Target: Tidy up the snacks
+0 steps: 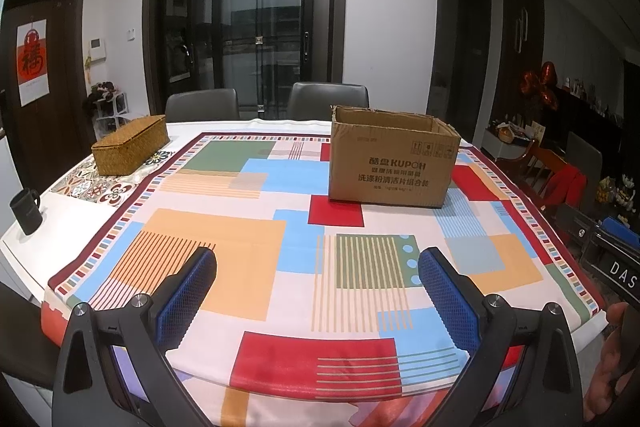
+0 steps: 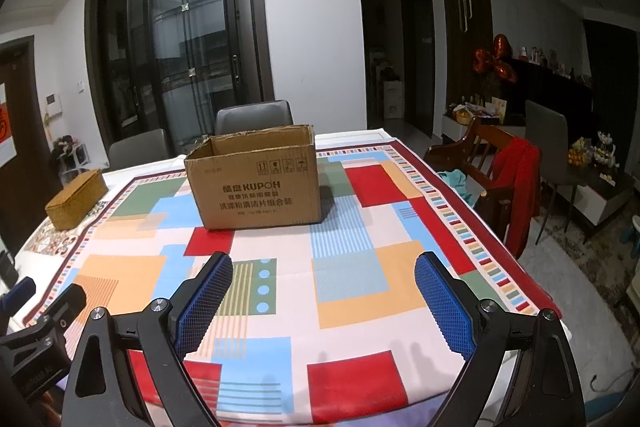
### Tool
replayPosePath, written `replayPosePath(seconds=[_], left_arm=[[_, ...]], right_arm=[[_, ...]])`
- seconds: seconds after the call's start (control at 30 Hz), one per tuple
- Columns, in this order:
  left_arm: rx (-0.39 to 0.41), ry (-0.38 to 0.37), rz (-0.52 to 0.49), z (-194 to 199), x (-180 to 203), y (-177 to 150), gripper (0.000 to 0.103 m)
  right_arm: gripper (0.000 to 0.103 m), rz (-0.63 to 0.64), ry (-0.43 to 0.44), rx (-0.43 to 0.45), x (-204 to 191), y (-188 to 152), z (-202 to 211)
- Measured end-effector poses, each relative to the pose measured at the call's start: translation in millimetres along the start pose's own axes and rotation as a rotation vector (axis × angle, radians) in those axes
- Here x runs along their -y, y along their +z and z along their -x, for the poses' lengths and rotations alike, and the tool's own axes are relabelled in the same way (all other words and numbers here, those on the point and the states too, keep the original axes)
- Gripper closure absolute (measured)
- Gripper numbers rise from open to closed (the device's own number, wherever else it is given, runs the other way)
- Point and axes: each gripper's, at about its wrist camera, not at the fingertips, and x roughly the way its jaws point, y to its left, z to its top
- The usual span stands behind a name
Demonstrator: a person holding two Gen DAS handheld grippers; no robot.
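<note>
Cardboard box (image 1: 394, 163), corrugated and open-topped, stands on the table (image 1: 280, 267), well beyond both tools. Left hand-held gripper (image 1: 318, 291) and right hand-held gripper (image 2: 324, 295) hover spread wide, holding nothing. No snacks are visible; the task appears unstarted, so locating them likely comes next. A woven lidded basket (image 1: 130, 145) sits far left.
</note>
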Motion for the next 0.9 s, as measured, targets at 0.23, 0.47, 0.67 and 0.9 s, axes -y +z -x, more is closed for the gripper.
replayPosePath(seconds=[0.23,0.47,0.67,0.9], left_arm=[[0.001,0.0,0.001,0.5,-0.8,-0.5,0.0],[-0.001,0.0,0.002,0.5,-0.8,-0.5,0.0],[0.0,0.001,0.002,0.5,-0.9,-0.7,0.0],[0.005,0.013,0.003,2.0,-1.5,-0.4,0.0]], right_arm=[[0.01,-0.001,0.0,0.0,-0.2,0.6,0.1],[0.01,-0.001,0.0,-0.001,-0.1,1.1,0.4],[0.01,-0.001,-0.001,-0.002,-0.9,1.0,0.5],[0.01,0.0,0.0,-0.004,-1.1,2.0,0.5]])
